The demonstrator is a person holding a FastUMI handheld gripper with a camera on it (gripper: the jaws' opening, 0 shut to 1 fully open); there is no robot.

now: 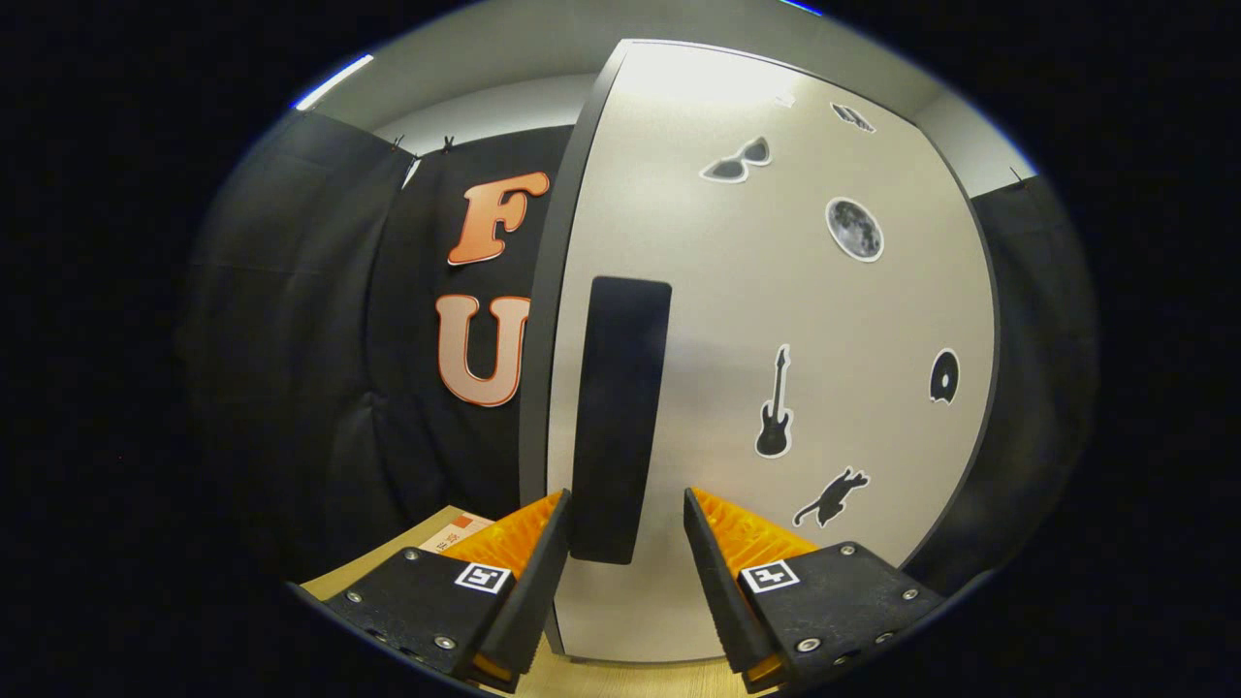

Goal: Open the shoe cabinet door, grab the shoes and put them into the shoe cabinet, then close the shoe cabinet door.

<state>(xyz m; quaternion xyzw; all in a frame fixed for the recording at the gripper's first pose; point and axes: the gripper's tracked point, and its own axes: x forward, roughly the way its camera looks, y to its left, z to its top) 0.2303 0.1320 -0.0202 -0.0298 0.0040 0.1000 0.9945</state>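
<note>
I have the gripper (625,523) up close to the cabinet door (776,320), its 2 fingers spread apart with a clear gap between them. The door's dark vertical handle (620,417) stands in that gap, its lower end dropping between the fingertips. The left finger (543,562) sits right against the handle's edge, though I cannot tell if it truly touches; the right finger (713,572) stands apart from it with pale door showing between. So the fingers straddle the handle without pressing on it from both sides.

The door is a pale grey panel with a dark frame, and it looks closed as far as I can see. It carries several stickers: sunglasses (737,161), a moon (854,229), a guitar (774,405), a cat (832,496) just beyond the right finger, and a small round one (943,376) near the far edge.

Below the fingers runs a wooden floor (620,679). Behind the left finger lies a cardboard box (451,531) with a label, close to the black cloth wall (320,339).
</note>
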